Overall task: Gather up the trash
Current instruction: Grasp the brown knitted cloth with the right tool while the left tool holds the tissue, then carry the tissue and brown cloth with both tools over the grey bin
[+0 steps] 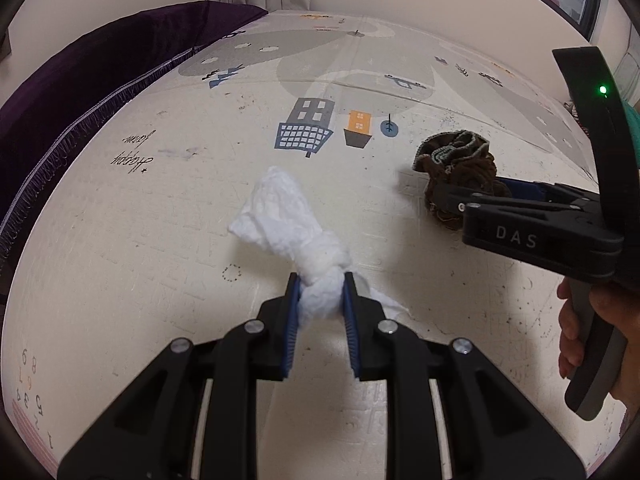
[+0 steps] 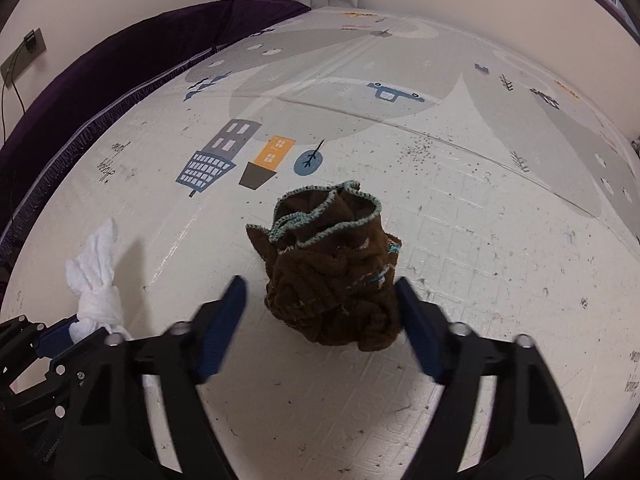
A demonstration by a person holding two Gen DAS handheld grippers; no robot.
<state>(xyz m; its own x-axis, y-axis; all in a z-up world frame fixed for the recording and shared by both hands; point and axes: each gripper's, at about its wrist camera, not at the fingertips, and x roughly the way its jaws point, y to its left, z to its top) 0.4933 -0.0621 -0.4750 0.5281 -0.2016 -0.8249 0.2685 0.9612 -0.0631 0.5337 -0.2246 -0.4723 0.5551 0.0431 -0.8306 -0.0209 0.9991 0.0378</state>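
My left gripper (image 1: 320,292) is shut on the near end of a crumpled white tissue (image 1: 280,208) that stretches away over the play mat. The tissue also shows at the left of the right wrist view (image 2: 96,276), with the left gripper's fingers (image 2: 60,334) on it. A bunched brown cloth with a teal edge (image 2: 332,268) lies on the mat. My right gripper (image 2: 320,312) is open, with its fingers on either side of the cloth's near part. In the left wrist view the cloth (image 1: 456,160) sits at the right gripper's tip.
A pale play mat with printed buildings (image 1: 304,128) covers the floor and carries dark crumbs (image 2: 420,148). A dark purple fringed blanket (image 1: 80,92) lies along the left edge by the wall. A wall socket (image 2: 24,52) with a cable is at far left.
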